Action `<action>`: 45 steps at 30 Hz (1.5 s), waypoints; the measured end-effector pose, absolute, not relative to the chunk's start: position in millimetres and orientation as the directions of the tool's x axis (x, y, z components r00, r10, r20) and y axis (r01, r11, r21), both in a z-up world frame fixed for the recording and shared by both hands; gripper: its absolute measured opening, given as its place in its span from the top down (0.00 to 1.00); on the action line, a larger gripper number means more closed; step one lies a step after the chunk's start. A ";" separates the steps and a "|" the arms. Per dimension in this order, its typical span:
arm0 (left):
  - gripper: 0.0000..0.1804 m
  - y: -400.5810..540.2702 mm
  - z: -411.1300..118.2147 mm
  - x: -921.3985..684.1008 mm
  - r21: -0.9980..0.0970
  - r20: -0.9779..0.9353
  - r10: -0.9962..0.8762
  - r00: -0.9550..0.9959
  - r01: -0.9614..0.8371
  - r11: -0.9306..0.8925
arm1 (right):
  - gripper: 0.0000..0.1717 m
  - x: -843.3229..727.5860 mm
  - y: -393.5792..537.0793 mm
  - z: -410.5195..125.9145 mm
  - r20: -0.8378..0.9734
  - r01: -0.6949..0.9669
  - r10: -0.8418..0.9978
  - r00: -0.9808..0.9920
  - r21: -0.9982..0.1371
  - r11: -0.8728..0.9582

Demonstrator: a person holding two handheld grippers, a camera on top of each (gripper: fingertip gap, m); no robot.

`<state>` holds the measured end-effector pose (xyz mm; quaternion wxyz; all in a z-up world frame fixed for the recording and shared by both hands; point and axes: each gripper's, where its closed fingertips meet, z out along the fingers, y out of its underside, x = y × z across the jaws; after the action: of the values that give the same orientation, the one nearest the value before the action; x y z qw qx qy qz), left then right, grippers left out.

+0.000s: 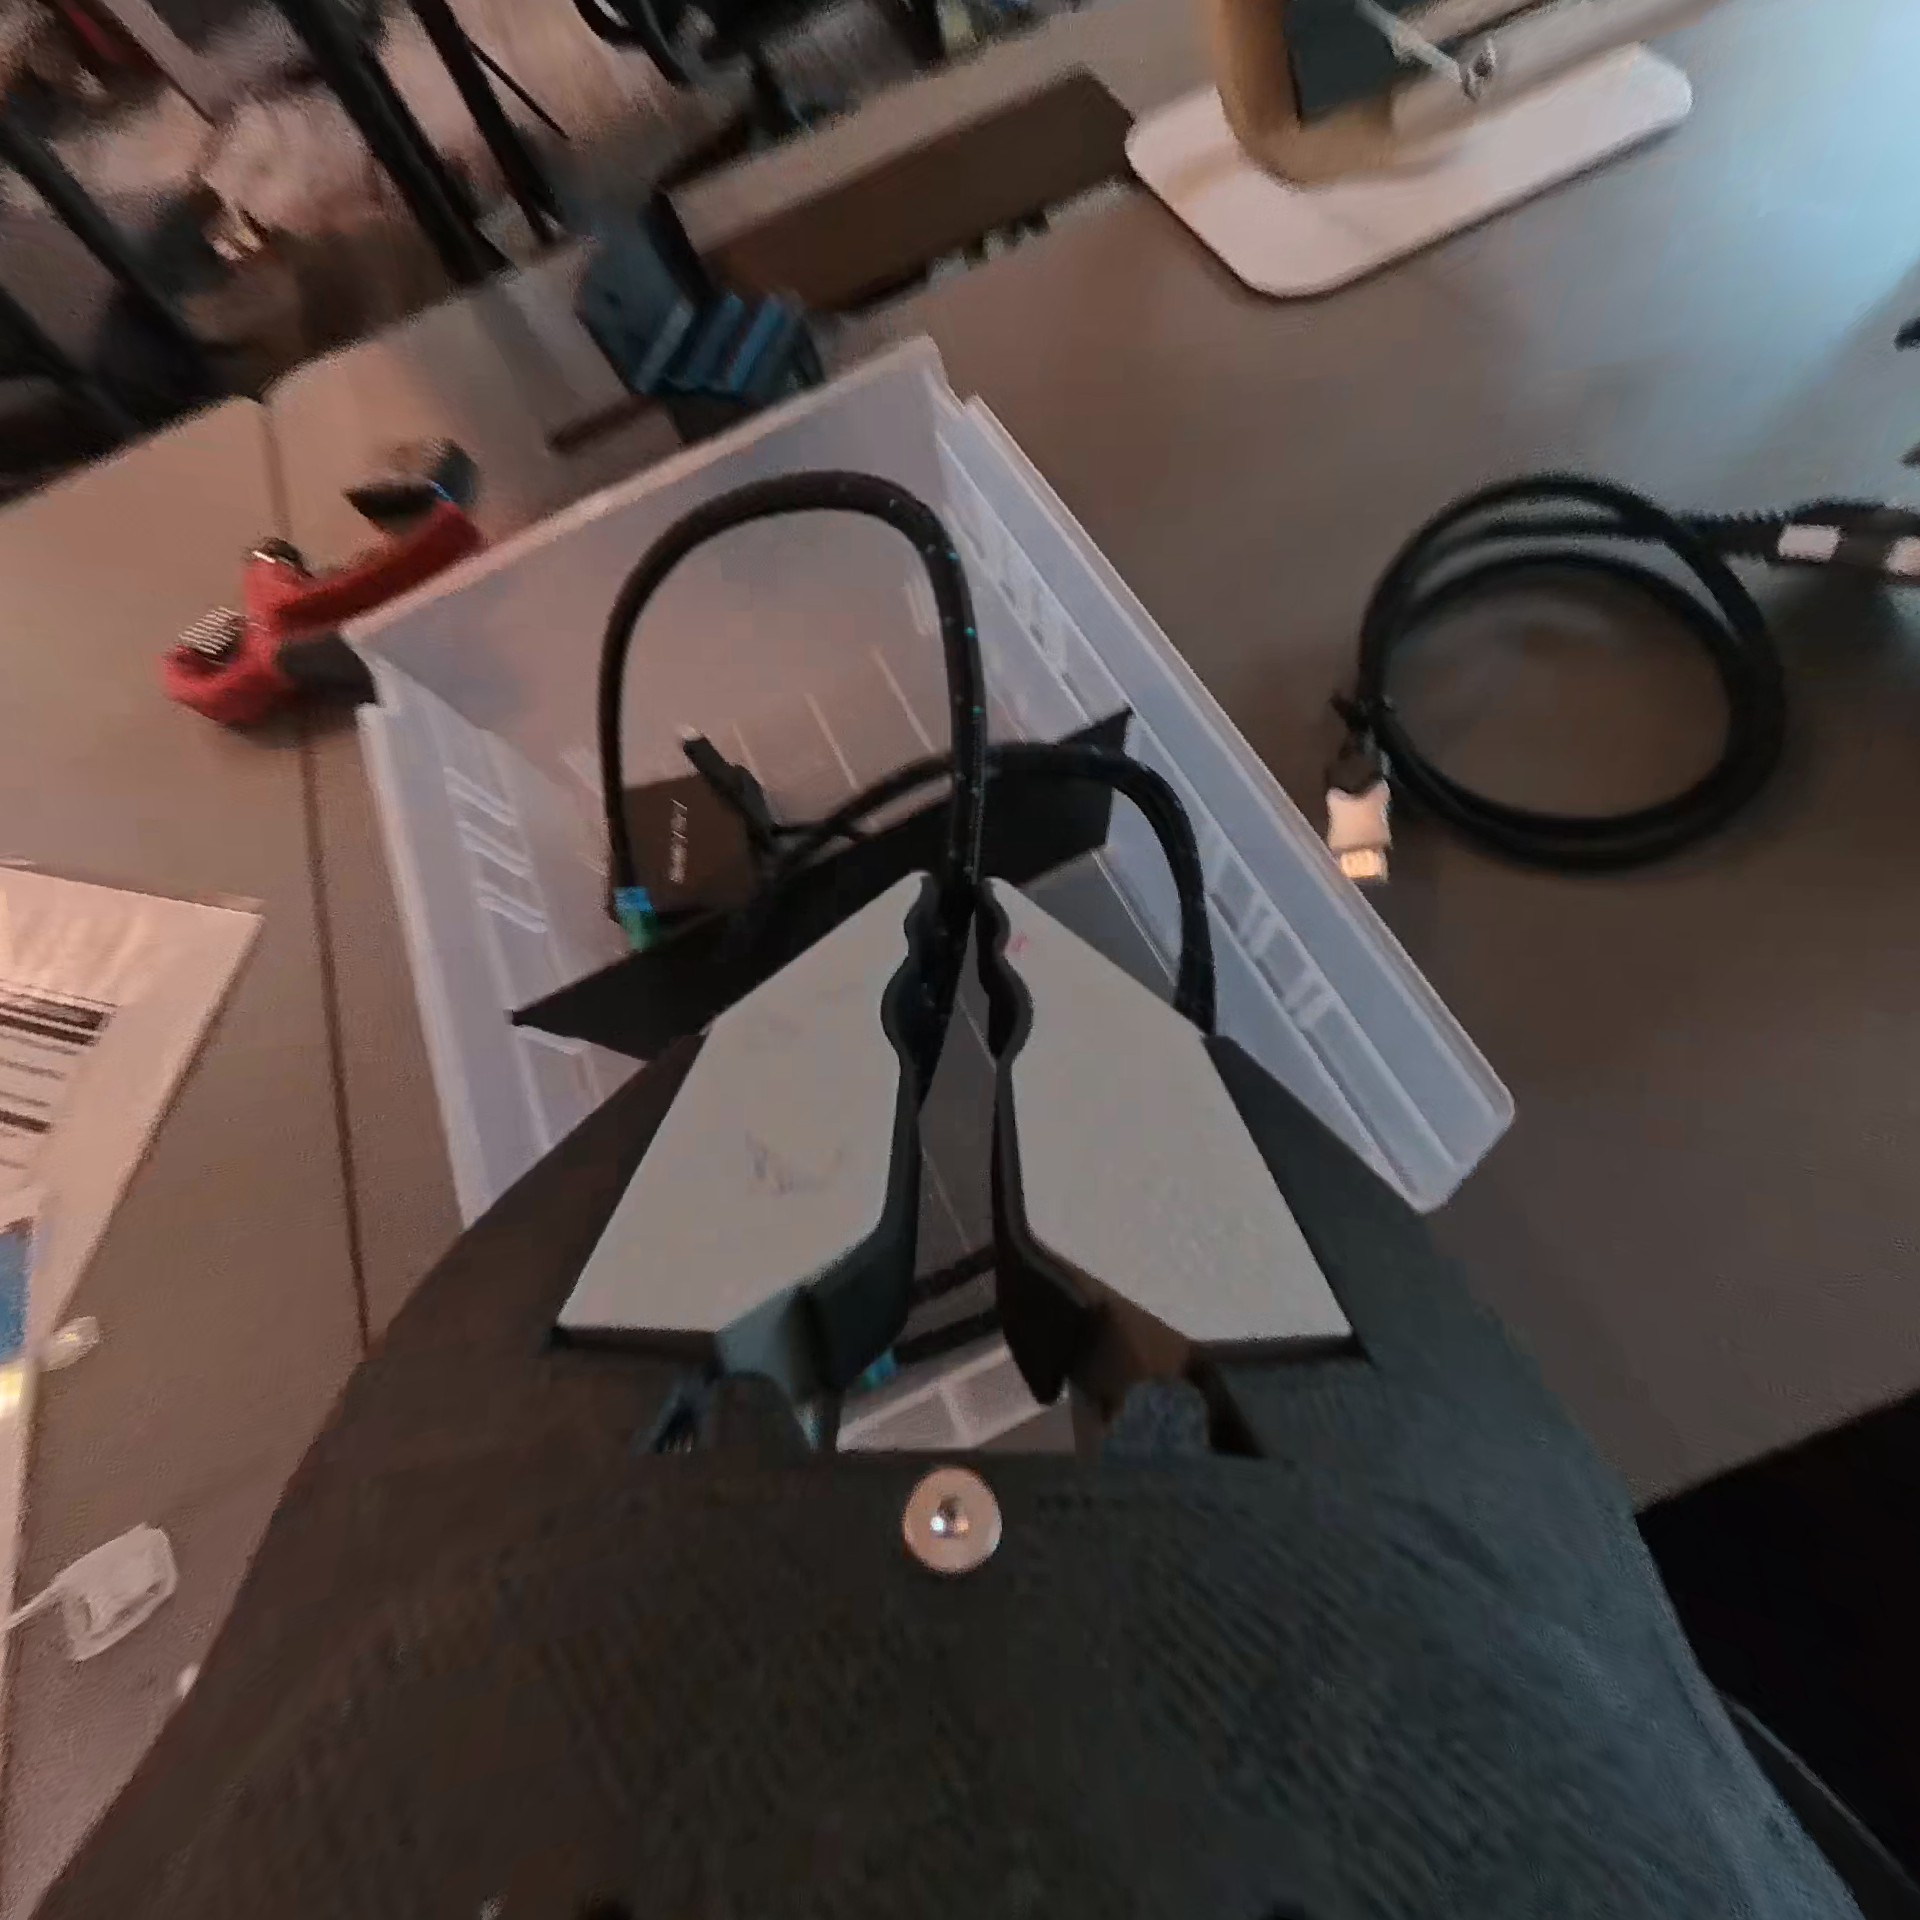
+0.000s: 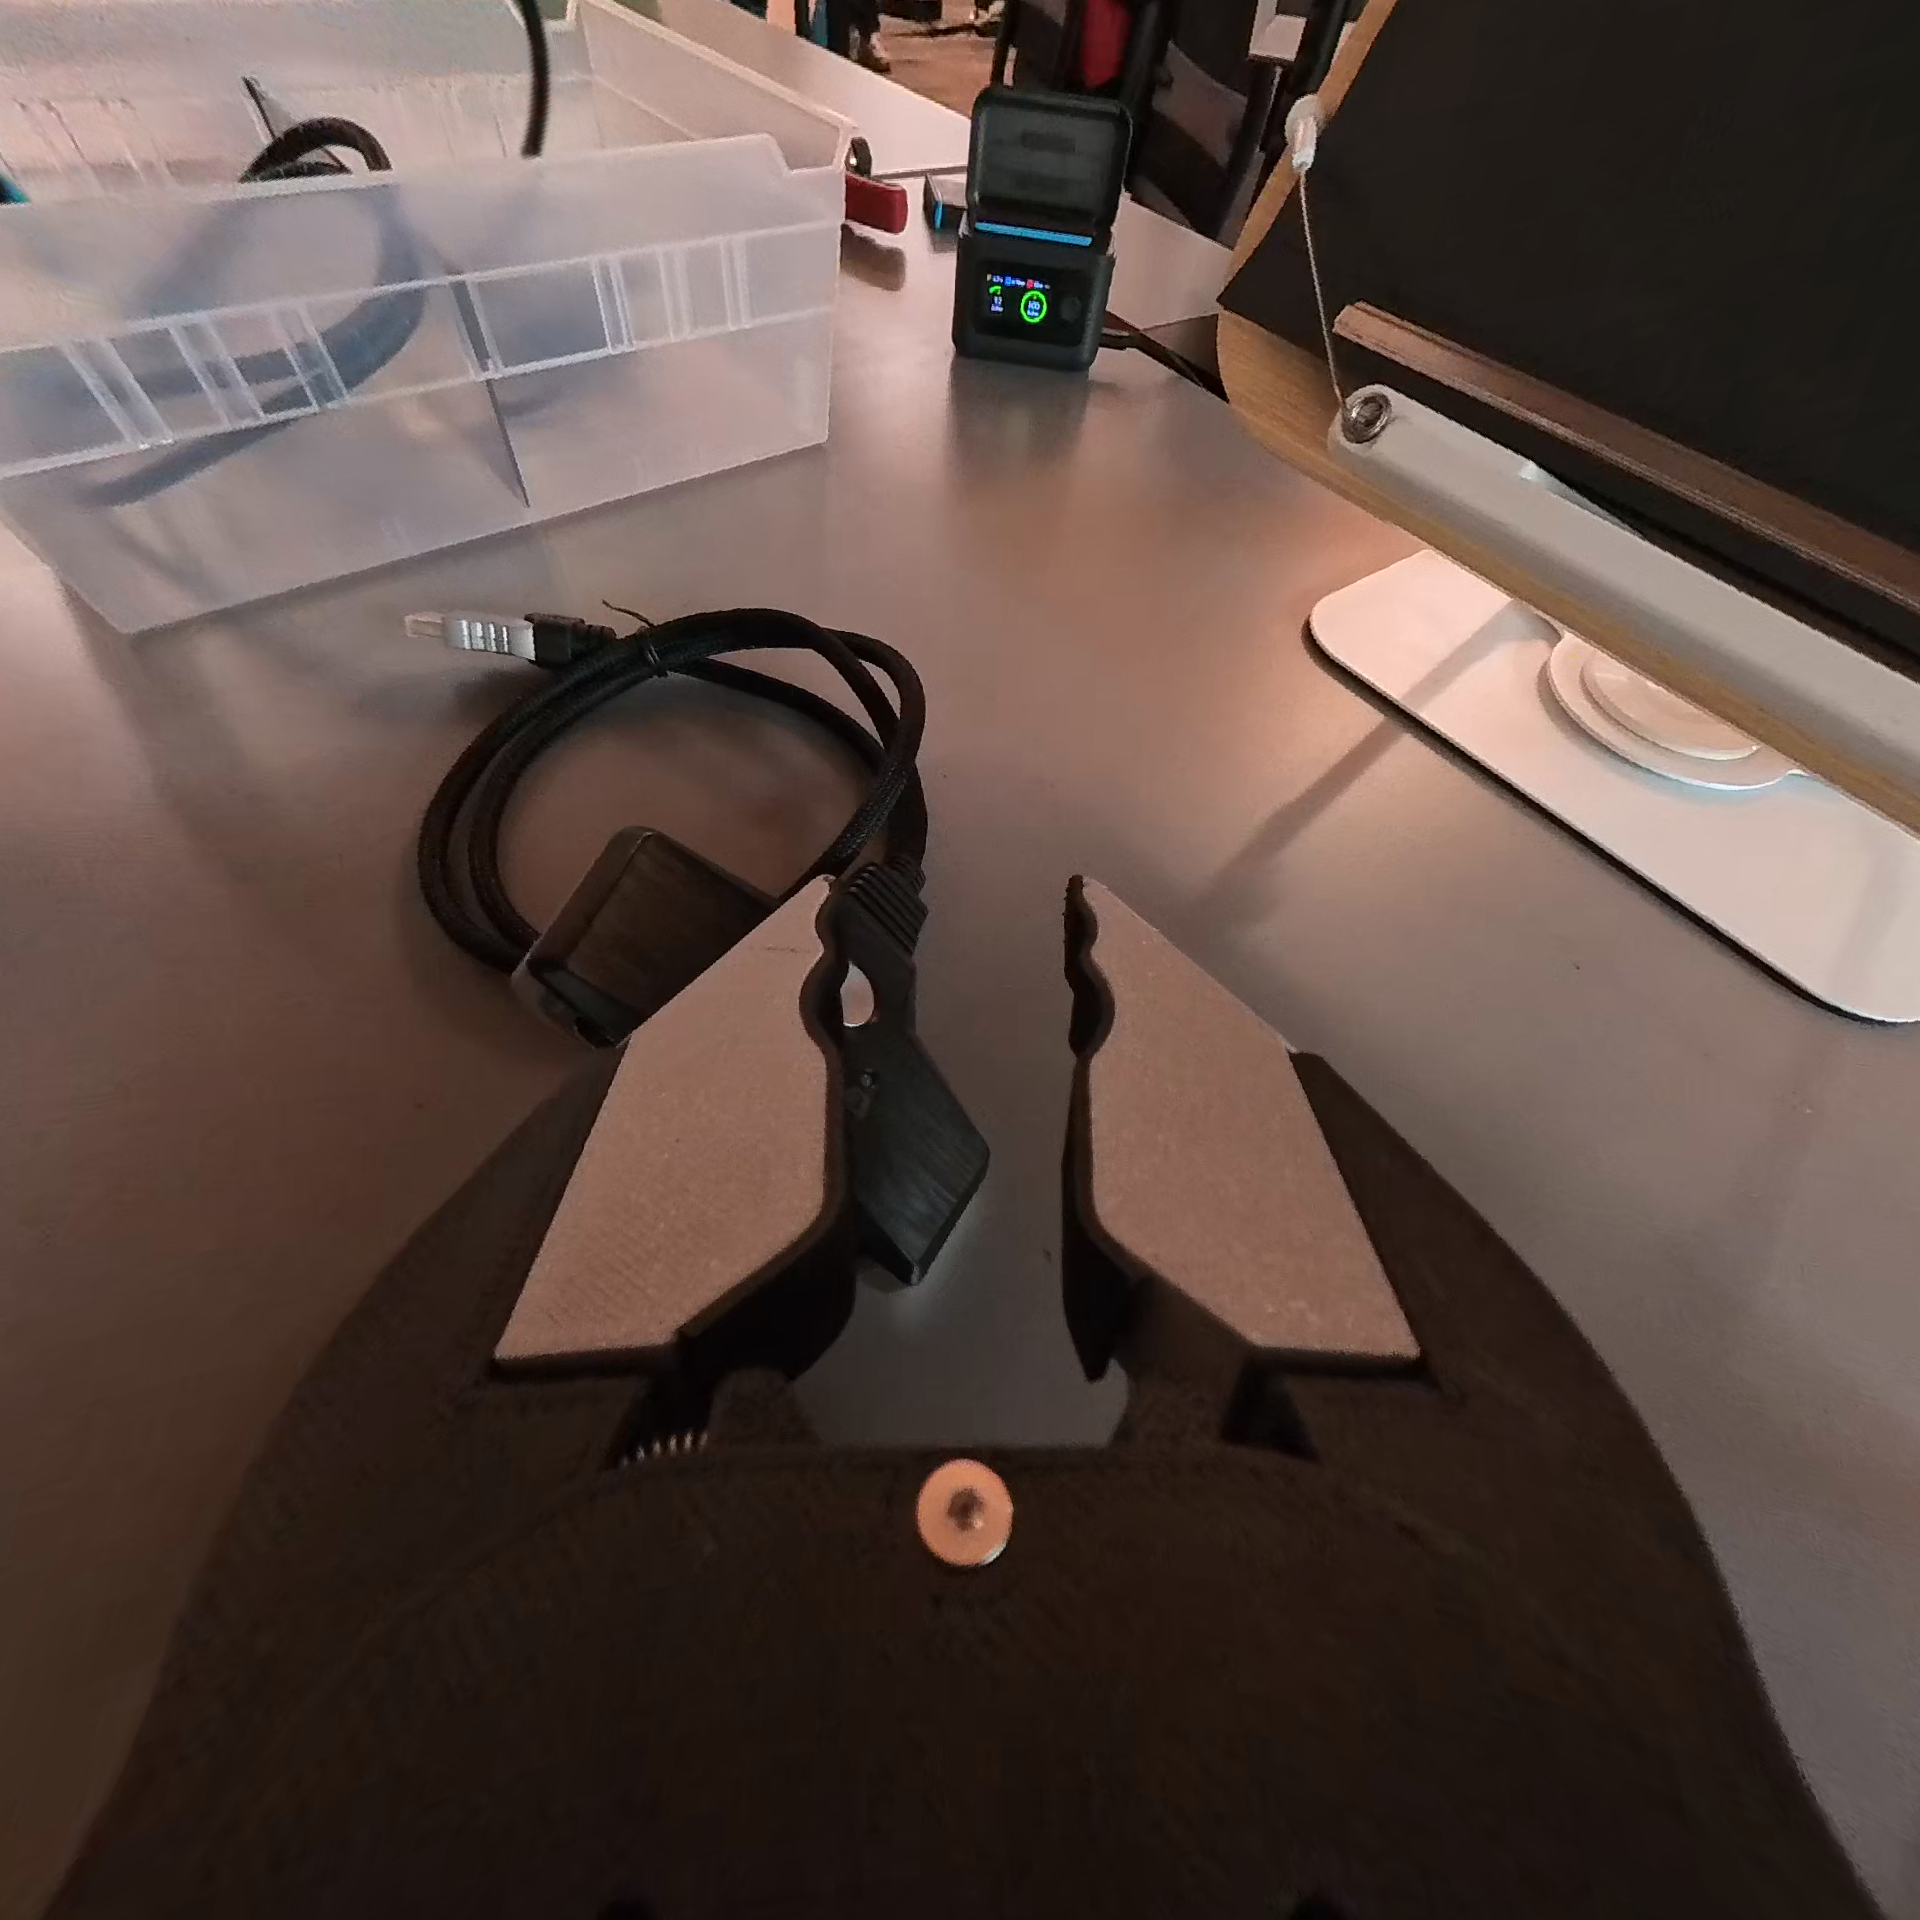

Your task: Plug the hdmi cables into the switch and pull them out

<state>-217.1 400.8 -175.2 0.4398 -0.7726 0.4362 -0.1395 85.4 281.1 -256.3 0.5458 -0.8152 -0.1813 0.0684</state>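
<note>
My left gripper (image 1: 961,914) is shut on a black braided cable (image 1: 961,665) with teal flecks and holds it above a clear plastic bin (image 1: 1299,935). The cable loops up and down to a teal plug (image 1: 634,920) beside a dark box (image 1: 691,831) in the bin. My right gripper (image 2: 945,935) is open low over the table. A black HDMI plug (image 2: 904,1132) lies between its fingers, against the left finger (image 2: 727,1091) and apart from the right one. Its coiled black cable (image 2: 675,665) ends in a silver plug (image 2: 478,632). The small dark switch (image 2: 634,925) lies by the coil.
The coiled cable also shows on the table in the left wrist view (image 1: 1558,686). A white monitor stand base (image 2: 1662,831) is at the right. A small device with a lit screen (image 2: 1034,270) stands behind. A red tool (image 1: 301,623) and papers (image 1: 94,1039) lie left of the bin. From my right tips it is roughly 4 cm to the small dark switch (image 2: 634,925); from my left, 30 cm.
</note>
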 end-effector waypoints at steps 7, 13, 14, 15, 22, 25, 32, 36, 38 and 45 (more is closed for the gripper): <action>0.98 428.2 -86.4 -248.3 -0.952 -0.207 -0.603 0.770 -0.301 -0.057 | 0.78 84.5 281.5 -258.6 0.092 0.229 0.373 0.923 -0.911 -0.344; 0.98 404.9 8.7 -261.8 -0.958 -0.230 -0.468 0.853 -0.113 0.265 | 0.78 85.9 282.1 -259.1 0.081 0.218 0.369 0.926 -0.912 -0.347; 0.98 398.6 9.5 -248.9 -0.966 -0.218 -0.523 0.824 -0.105 0.238 | 0.78 86.3 282.3 -259.1 0.079 0.215 0.366 0.927 -0.913 -0.348; 0.98 390.8 8.3 -232.9 -0.973 -0.205 -0.581 0.788 -0.100 0.208 | 0.77 86.8 282.6 -258.9 0.079 0.213 0.363 0.929 -0.914 -0.347; 0.98 317.3 6.0 -118.0 -0.914 -0.405 -0.721 0.562 -0.228 0.336 | 0.75 88.7 281.5 -247.4 0.070 0.185 0.357 0.932 -0.936 -0.300; 0.98 293.2 7.7 -81.4 -0.906 -0.423 -0.763 0.489 -0.228 0.356 | 0.73 90.2 280.0 -239.9 0.056 0.162 0.359 0.932 -0.948 -0.273; 0.98 222.7 -16.3 -23.0 -0.899 -0.435 -0.857 0.275 -0.189 0.396 | 0.70 106.7 279.4 -236.5 0.029 0.123 0.317 0.948 -0.952 -0.282; 0.98 201.9 -45.0 -24.8 -0.870 -0.483 -0.847 0.222 -0.231 0.436 | 0.65 103.5 275.2 -240.0 -0.015 0.102 0.356 0.934 -0.946 -0.307; 0.98 204.0 -42.2 -42.6 -0.865 -0.497 -0.825 0.269 -0.226 0.448 | 0.63 80.1 263.2 -235.2 -0.055 0.107 0.496 0.867 -0.950 -0.293; 0.98 205.5 -24.8 -82.3 -0.901 -0.433 -0.844 0.317 -0.133 0.412 | 0.60 44.2 245.0 -262.4 0.129 0.384 0.641 0.756 -0.881 -0.276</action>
<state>-82.3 205.5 -24.8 0.6611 -0.4709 0.5187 -0.2687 44.2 245.0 -262.4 0.5064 -0.7885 -0.3250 0.1272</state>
